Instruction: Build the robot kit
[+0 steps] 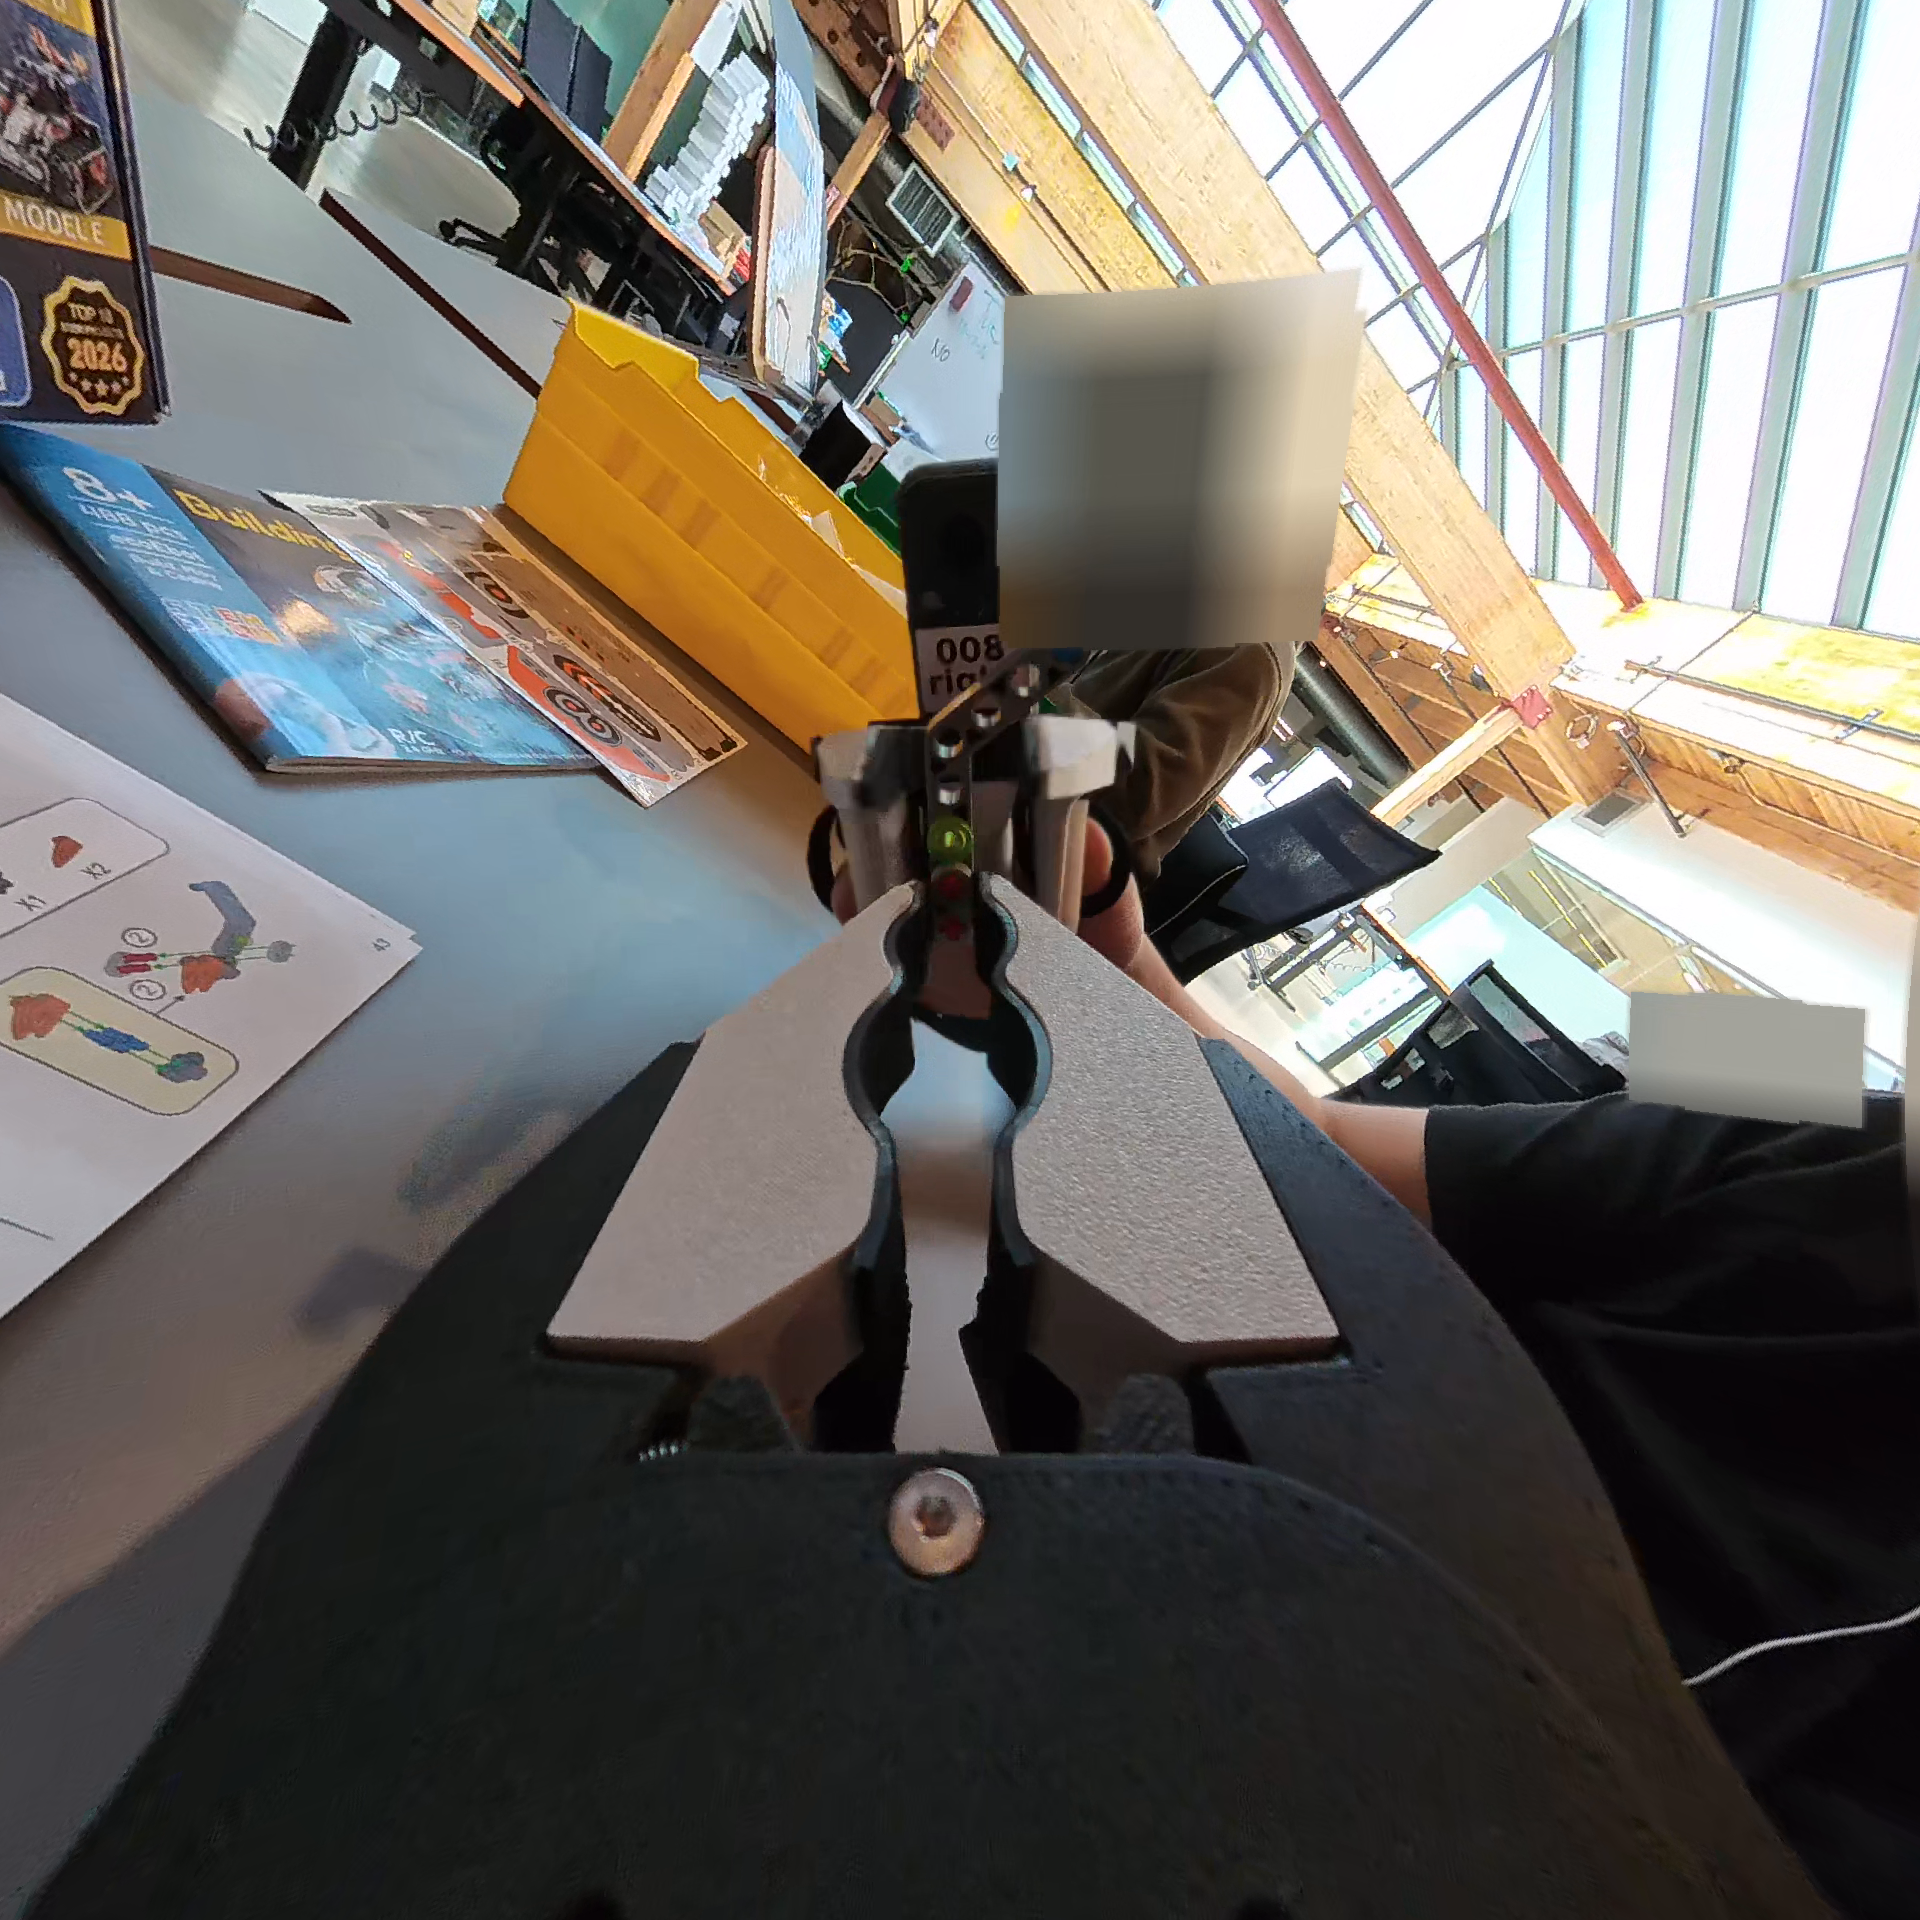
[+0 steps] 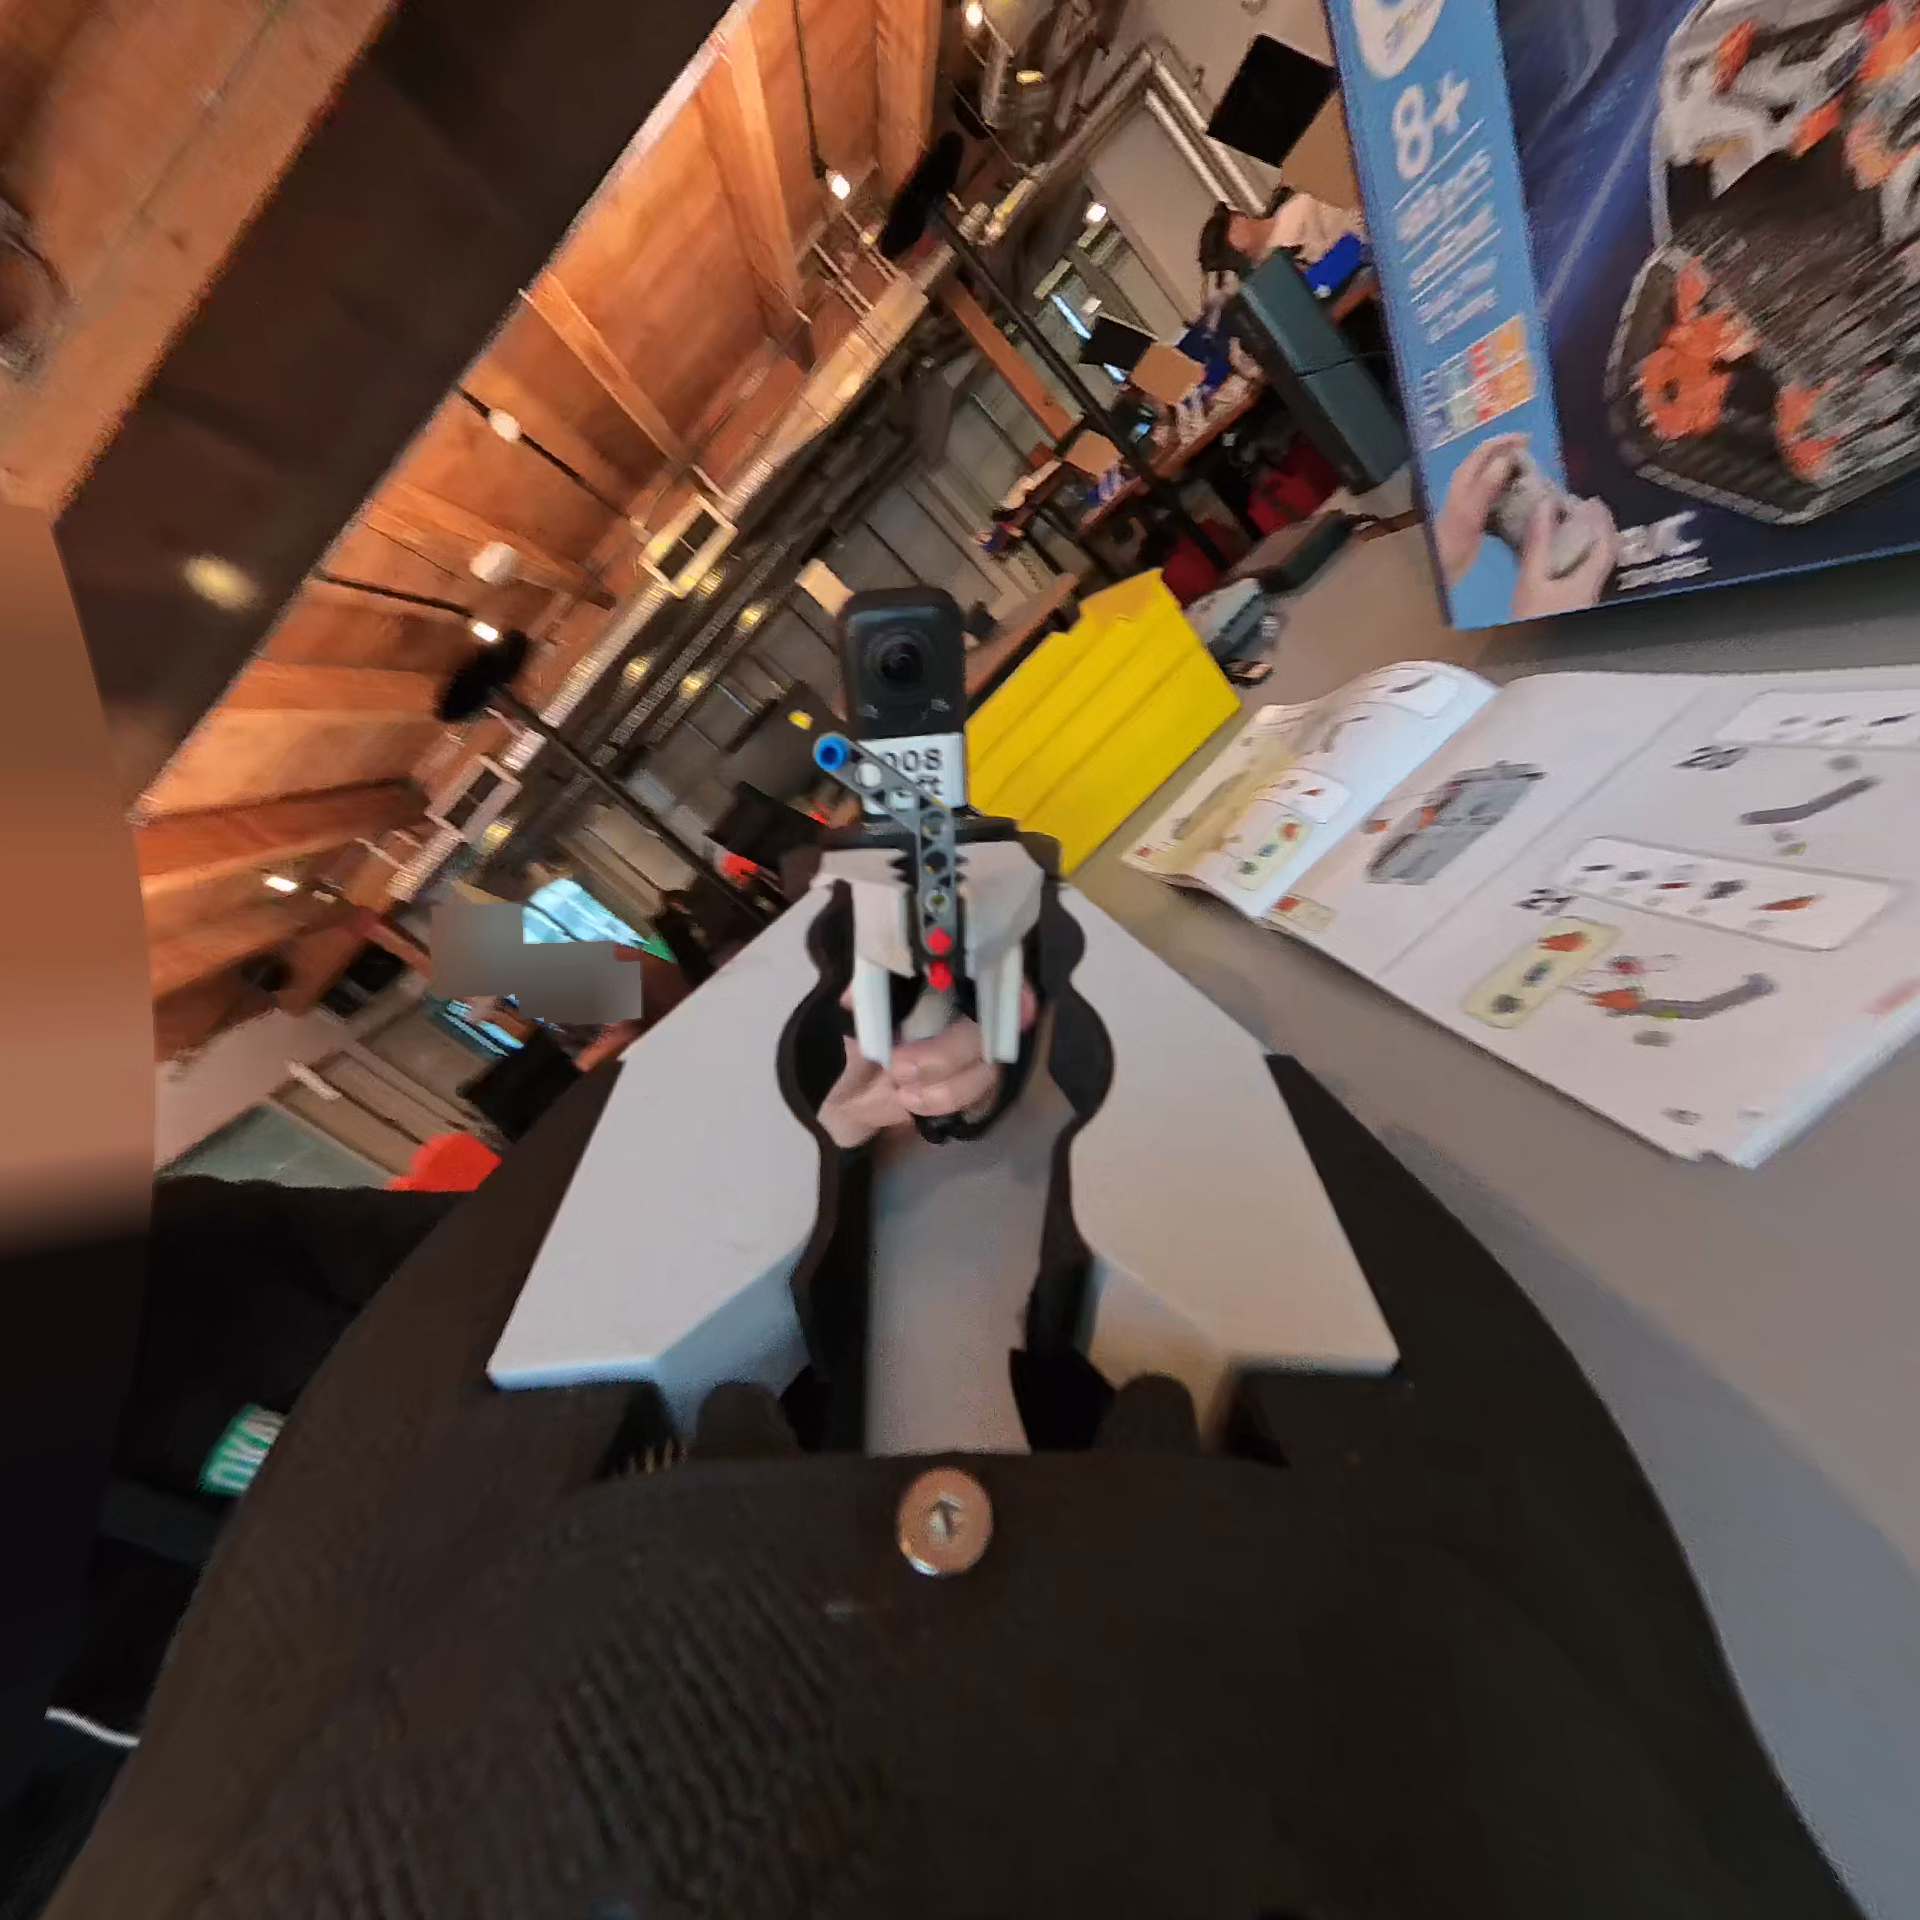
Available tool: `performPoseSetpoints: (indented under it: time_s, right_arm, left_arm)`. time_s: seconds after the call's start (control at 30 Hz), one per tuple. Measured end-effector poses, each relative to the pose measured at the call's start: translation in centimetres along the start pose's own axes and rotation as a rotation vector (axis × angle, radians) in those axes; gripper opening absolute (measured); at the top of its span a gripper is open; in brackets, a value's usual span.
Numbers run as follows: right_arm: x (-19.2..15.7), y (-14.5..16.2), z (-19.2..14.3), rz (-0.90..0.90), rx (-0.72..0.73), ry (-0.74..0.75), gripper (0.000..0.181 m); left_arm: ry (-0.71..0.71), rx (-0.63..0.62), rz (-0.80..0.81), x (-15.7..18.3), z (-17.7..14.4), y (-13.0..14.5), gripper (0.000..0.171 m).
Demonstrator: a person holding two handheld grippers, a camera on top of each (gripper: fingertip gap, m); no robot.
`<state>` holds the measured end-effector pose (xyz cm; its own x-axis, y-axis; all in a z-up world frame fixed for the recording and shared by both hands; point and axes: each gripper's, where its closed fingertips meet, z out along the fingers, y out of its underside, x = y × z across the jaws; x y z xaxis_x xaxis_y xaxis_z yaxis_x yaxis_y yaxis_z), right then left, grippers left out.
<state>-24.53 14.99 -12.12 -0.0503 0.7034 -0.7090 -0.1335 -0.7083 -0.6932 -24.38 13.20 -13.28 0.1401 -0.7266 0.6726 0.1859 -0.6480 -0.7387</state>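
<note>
My left gripper (image 1: pixel 951 902) is shut on the lower end of a grey holed building beam (image 1: pixel 948 774), which carries a lime pin and red pins. The beam stands up between the two grippers, above the grey table (image 1: pixel 540 894). In the right wrist view the beam (image 2: pixel 932 862) also has a blue pin at its top. My right gripper (image 2: pixel 940 888) faces the left one with its jaws apart. Its fingers (image 1: pixel 1055 821) stand either side of the beam without closing on it. The left gripper's white fingers (image 2: pixel 873 997) point straight at the right camera.
An open instruction booklet (image 1: pixel 156 987) (image 2: pixel 1558 883) lies on the table. A blue booklet (image 1: pixel 312 623) and a sticker sheet (image 1: pixel 582 665) lie by a yellow bin (image 1: pixel 675 520) (image 2: pixel 1101 717). A toy set box (image 2: pixel 1714 312) stands behind. A person's black-sleeved arm (image 1: pixel 1662 1299) is at the right. Left and right tips are no more than a few centimetres apart.
</note>
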Motion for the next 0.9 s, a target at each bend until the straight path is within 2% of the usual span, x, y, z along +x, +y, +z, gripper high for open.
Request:
performPoseSetpoints:
  time_s: [0.03, 0.07, 0.13, 0.17, 0.2, 0.27, 0.43, 0.57, 0.63, 0.73, 0.9]
  right_arm:
    - [0.5, 0.0, -0.9, -0.053, -0.038, 0.062, 0.035]
    - [1.6, 0.5, -2.0, -0.121, -0.104, 0.157, 0.028]
    - [5.1, 2.5, -4.6, -0.235, -0.290, 0.414, 0.024]
    - [6.2, 4.0, -5.6, -0.263, -0.395, 0.494, 0.024]
    - [6.8, 5.5, -6.3, -0.254, -0.485, 0.534, 0.024]
    - [7.5, 7.2, -6.4, -0.184, -0.545, 0.562, 0.019]
    - [8.5, 8.0, -6.4, -0.034, -0.590, 0.510, 0.017]
    - [7.2, 8.3, -5.8, -0.034, -0.656, 0.233, 0.020]
    - [7.7, 8.1, -6.0, -0.074, -0.681, 0.194, 0.023]
    - [7.3, 8.3, -6.2, -0.067, -0.743, 0.094, 0.021]
    - [7.3, 9.0, -6.2, -0.091, -0.874, 0.020, 0.015]
  left_arm:
    - [-0.005, 0.002, 0.006, 0.0, -0.2, -0.1, 0.005]
    - [-0.021, 0.006, 0.019, -0.2, -0.4, -0.3, 0.005]
    - [-0.064, 0.000, 0.056, -0.6, -0.8, -0.5, 0.005]
    - [-0.075, -0.004, 0.067, -0.7, -1.0, -0.6, 0.005]
    - [-0.080, -0.003, 0.071, -0.8, -1.1, -0.7, 0.005]
    - [-0.090, -0.007, 0.070, -1.0, -1.2, -0.7, 0.005]
    - [-0.087, -0.023, 0.060, -1.1, -1.0, -0.3, 0.005]
    - [-0.072, -0.042, 0.046, -1.0, -0.8, 0.1, 0.005]
    - [-0.065, -0.049, 0.039, -1.0, -0.6, 0.3, 0.005]
    - [-0.063, -0.056, 0.041, -1.0, -0.6, 0.4, 0.005]
    - [-0.068, -0.074, 0.047, -1.2, -0.5, 0.6, 0.005]
